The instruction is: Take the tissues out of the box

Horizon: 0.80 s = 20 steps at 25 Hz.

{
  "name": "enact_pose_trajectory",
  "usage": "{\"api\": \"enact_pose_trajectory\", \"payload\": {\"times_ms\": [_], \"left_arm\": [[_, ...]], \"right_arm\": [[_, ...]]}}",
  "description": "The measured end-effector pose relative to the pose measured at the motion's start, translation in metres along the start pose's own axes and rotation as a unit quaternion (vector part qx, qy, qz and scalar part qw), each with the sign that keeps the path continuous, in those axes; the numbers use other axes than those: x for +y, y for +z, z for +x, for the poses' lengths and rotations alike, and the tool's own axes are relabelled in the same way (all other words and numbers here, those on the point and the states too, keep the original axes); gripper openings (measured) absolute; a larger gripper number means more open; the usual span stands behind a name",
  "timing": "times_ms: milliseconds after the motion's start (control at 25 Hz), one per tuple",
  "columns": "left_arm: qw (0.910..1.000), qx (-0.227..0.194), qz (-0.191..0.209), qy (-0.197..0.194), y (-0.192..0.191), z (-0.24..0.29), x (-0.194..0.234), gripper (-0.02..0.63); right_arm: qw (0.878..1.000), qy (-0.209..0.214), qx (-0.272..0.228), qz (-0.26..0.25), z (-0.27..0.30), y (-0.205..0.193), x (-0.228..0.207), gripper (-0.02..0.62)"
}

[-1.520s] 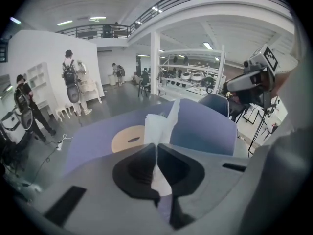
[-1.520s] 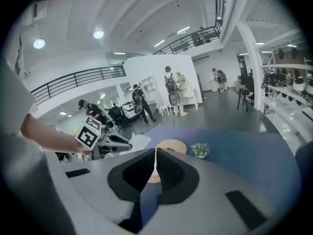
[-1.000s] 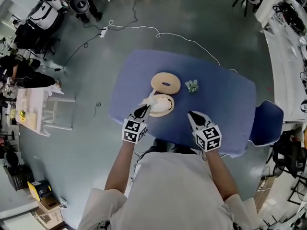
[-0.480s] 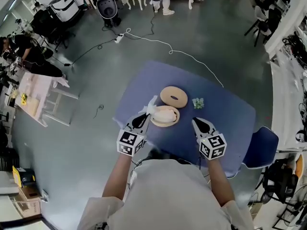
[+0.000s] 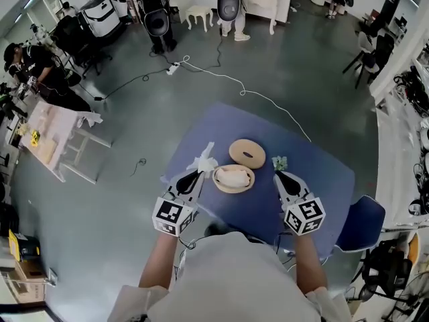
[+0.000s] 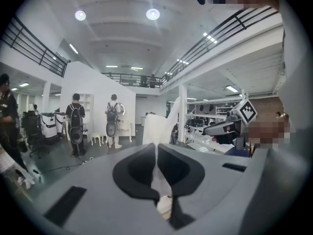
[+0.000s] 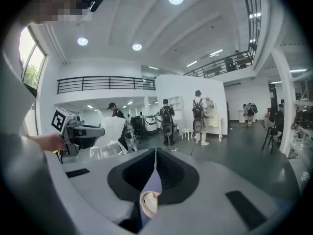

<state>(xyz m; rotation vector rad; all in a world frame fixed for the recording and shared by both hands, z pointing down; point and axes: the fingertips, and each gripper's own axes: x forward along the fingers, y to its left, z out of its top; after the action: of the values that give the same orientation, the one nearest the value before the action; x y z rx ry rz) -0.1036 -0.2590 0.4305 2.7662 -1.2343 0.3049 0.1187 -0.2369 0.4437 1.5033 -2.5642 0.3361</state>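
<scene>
Your left gripper (image 5: 193, 178) pinches a white tissue (image 5: 204, 159) left of centre frame, your right gripper (image 5: 280, 178) is pressed together on nothing, so carry the tissue well clear of the open round box (image 5: 218, 180) mid-frame before releasing on the blue table (image 5: 315, 170).

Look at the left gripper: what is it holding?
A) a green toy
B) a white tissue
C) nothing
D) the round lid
B: the left gripper is shut on a white tissue that sticks up past its tips.
</scene>
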Motion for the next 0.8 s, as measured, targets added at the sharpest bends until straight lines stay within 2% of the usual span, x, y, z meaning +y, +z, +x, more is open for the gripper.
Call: {"api": "enact_pose_trajectory", "payload": {"times_ms": [400, 800], "left_arm": [[0.999, -0.037, 0.003, 0.024, 0.028, -0.025, 0.026, 0.02], [0.999, -0.035, -0.002, 0.028, 0.024, -0.032, 0.038, 0.02]], "right_arm": [[0.999, -0.017, -0.042, -0.03, -0.003, 0.038, 0.01, 0.037], [0.997, -0.031, -0.056, -0.032, -0.006, 0.045, 0.015, 0.035]]}}
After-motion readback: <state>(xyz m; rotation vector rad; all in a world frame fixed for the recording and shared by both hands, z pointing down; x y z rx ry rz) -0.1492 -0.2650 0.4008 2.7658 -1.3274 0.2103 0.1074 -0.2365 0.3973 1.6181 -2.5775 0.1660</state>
